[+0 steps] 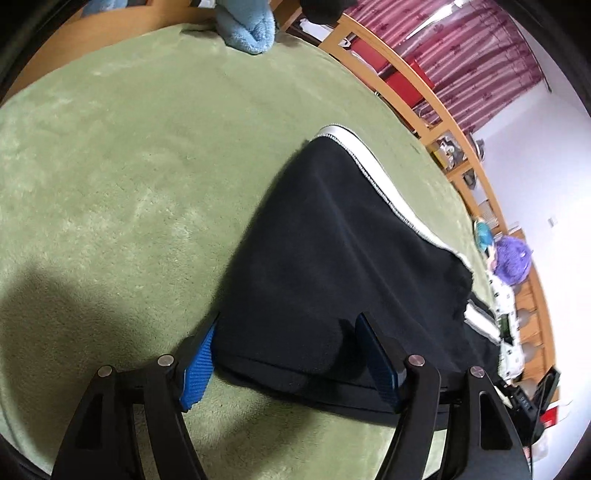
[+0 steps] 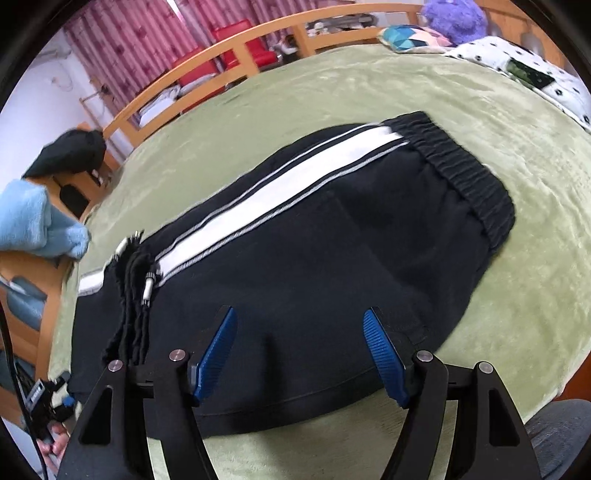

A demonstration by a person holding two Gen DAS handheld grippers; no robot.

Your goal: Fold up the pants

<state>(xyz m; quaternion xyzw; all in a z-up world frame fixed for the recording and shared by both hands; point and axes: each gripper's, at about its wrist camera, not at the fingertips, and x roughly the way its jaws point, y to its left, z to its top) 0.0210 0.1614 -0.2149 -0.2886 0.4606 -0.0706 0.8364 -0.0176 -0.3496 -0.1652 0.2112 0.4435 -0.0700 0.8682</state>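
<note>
Pants: black track pants [image 2: 295, 266] with a white side stripe [image 2: 280, 184], lying folded on the green blanket [image 2: 424, 96], near its front edge.
Left gripper: the left gripper [image 1: 286, 354] hangs over the near end of the pants [image 1: 332, 258]; its blue-padded fingers [image 1: 199, 369] stand spread, fabric lying between them, pads not pressing on it.
Right gripper: the right gripper [image 2: 301, 354] stands over the near hem, blue pads [image 2: 384, 354] wide apart, cloth beneath and between them, nothing pinched.
Cuffs: ribbed leg ends [image 2: 133, 280] lie doubled back on top of the fabric, left of the right gripper.
Waistband: the elastic waistband [image 2: 465, 170] lies at the far right end in the right wrist view.
Blanket: the green blanket [image 1: 129, 147] spreads under everything, bare to the left of the pants.
Beyond: a light blue towel [image 1: 247, 29] at the far edge, a spotted pillow [image 2: 517, 62] and a purple plush toy [image 2: 458, 16] by the wooden bed rail [image 2: 236, 48]; pink curtains [image 1: 461, 48] behind.
</note>
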